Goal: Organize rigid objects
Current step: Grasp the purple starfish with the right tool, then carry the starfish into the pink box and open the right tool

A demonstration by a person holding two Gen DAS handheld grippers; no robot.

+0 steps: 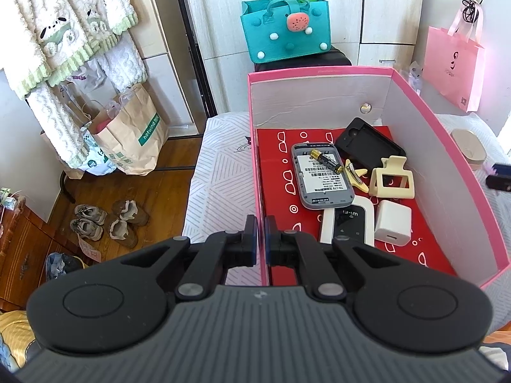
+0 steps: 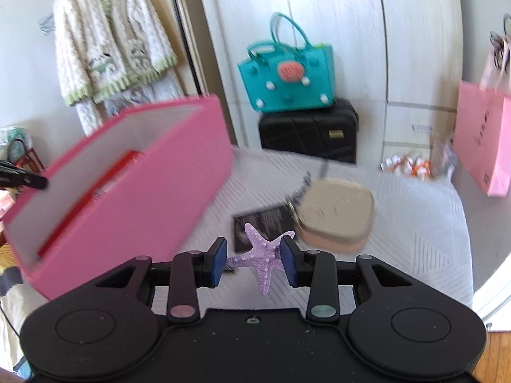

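The right gripper (image 2: pixel 254 263) fingers grasp a purple plastic starfish (image 2: pixel 262 257) above the white patterned bed (image 2: pixel 399 223), right of the pink cardboard box (image 2: pixel 134 198). The left gripper (image 1: pixel 261 237) fingers are clenched on that box's near-left wall.

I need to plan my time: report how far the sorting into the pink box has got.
Done: a battery, a cream hair claw and a white charger lie in the pink box. In hand: the right gripper holds a purple starfish; the left gripper clamps the box wall. Left: a beige case on the bed.
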